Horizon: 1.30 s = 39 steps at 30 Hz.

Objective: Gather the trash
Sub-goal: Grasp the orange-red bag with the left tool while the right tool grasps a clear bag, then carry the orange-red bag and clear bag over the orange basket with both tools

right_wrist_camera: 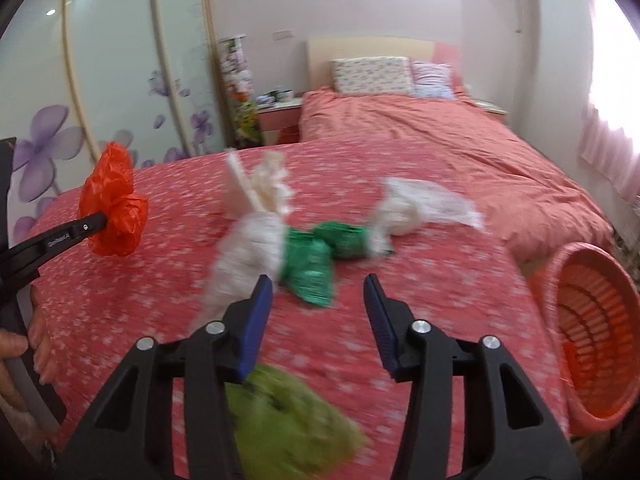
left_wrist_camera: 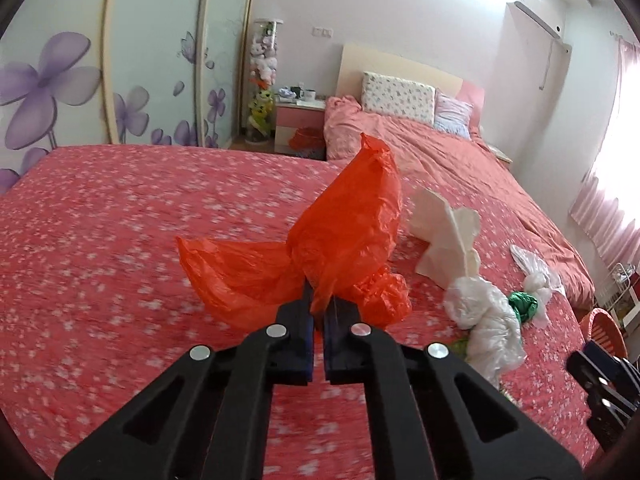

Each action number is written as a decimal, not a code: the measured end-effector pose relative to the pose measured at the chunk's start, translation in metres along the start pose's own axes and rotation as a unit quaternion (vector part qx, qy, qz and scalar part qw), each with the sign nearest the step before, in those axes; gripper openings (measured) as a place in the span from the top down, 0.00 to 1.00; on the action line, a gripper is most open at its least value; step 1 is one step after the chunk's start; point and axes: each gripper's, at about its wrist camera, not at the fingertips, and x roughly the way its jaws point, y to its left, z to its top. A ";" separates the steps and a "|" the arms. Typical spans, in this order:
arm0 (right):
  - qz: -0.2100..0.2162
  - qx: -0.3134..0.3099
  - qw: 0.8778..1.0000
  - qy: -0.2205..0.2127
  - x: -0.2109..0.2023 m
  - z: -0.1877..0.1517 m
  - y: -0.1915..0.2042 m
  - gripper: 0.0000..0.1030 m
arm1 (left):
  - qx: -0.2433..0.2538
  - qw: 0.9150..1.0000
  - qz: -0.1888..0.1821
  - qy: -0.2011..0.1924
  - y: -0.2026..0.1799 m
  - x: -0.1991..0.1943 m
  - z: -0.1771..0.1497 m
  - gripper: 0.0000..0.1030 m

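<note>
My left gripper (left_wrist_camera: 319,312) is shut on an orange plastic bag (left_wrist_camera: 344,236) and holds it above the red flowered bedspread (left_wrist_camera: 120,240); the bag also shows at the left of the right wrist view (right_wrist_camera: 112,204). My right gripper (right_wrist_camera: 318,292) is open and empty above the bed. Ahead of it lie a white plastic bag (right_wrist_camera: 248,256), a green bag (right_wrist_camera: 320,256), another white bag (right_wrist_camera: 412,208) and crumpled cream paper (right_wrist_camera: 260,188). A light green bag (right_wrist_camera: 288,420) lies under the right gripper. An orange basket (right_wrist_camera: 592,340) stands at the bed's right edge.
A second bed with a pink cover and pillows (left_wrist_camera: 400,96) lies beyond. A nightstand (left_wrist_camera: 300,120) with cups stands between the bed and the flowered wardrobe doors (left_wrist_camera: 80,92). A window with pink curtains (left_wrist_camera: 616,180) is at the right.
</note>
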 end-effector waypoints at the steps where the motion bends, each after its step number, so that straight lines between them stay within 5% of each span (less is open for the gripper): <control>1: 0.004 -0.001 1.000 0.002 0.004 0.002 0.006 0.57 | -0.002 1.000 -0.001 -0.001 0.004 -0.003 0.000 0.97; 15: 0.011 0.003 0.998 0.064 0.073 0.011 0.044 0.58 | -0.009 1.000 -0.009 -0.008 0.018 -0.014 0.000 0.97; 18: 0.007 -0.019 0.998 0.057 0.071 0.008 0.053 0.72 | -0.005 1.000 -0.010 -0.006 0.015 -0.014 -0.001 0.97; 25: 0.024 0.000 0.999 0.026 0.040 0.015 0.039 0.81 | 0.005 1.000 -0.017 -0.006 0.002 -0.018 -0.004 0.97; 39: 0.005 0.056 0.997 -0.049 -0.040 0.020 -0.025 0.82 | 0.036 0.998 -0.053 -0.012 -0.037 -0.036 -0.009 0.97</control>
